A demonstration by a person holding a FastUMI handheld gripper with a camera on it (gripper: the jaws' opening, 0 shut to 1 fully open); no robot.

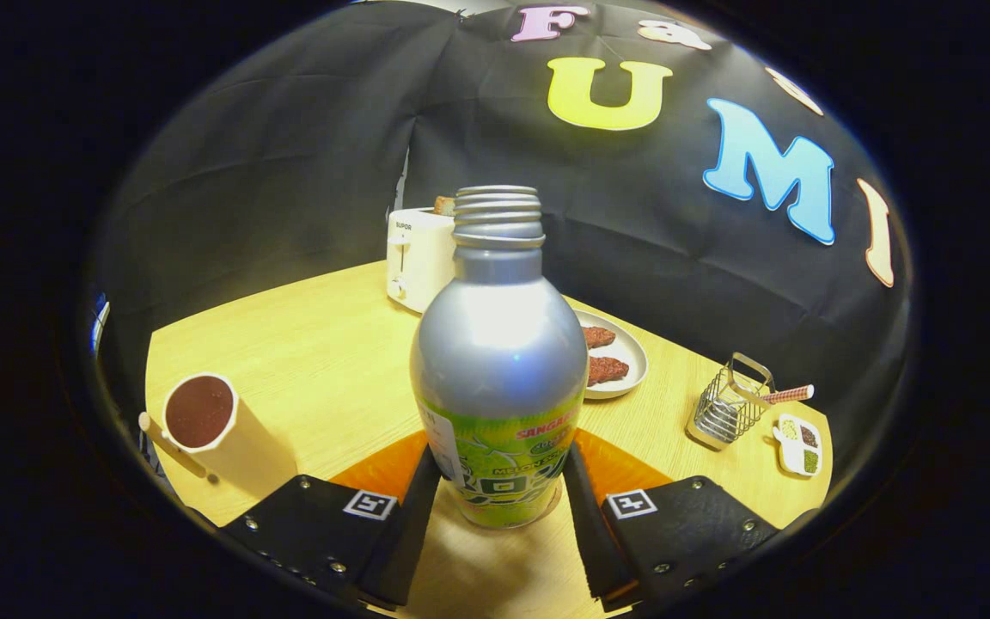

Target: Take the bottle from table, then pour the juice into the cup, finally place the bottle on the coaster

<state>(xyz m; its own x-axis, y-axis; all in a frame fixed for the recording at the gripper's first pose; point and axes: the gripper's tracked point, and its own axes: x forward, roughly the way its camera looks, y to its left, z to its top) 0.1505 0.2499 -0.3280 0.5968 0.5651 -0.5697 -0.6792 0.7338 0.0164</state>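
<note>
A silver bottle (499, 344) with a green label and an open threaded neck stands upright between my fingers. My gripper (499, 471) is shut on its lower body, one finger pressing on each side of the label. An orange coaster (379, 468) lies under and behind the bottle and shows on both sides past the fingers. I cannot tell whether the bottle's base rests on it or hangs just above. To the left of the fingers stands a white cup (203, 423) with a handle, holding dark juice.
Beyond the bottle stands a white toaster (416, 258) with bread in it. A plate (632, 354) with two brown pieces lies to its right. Further right are a wire rack (725, 408) and a small white dish (797, 445) near the wooden table's (306, 344) edge.
</note>
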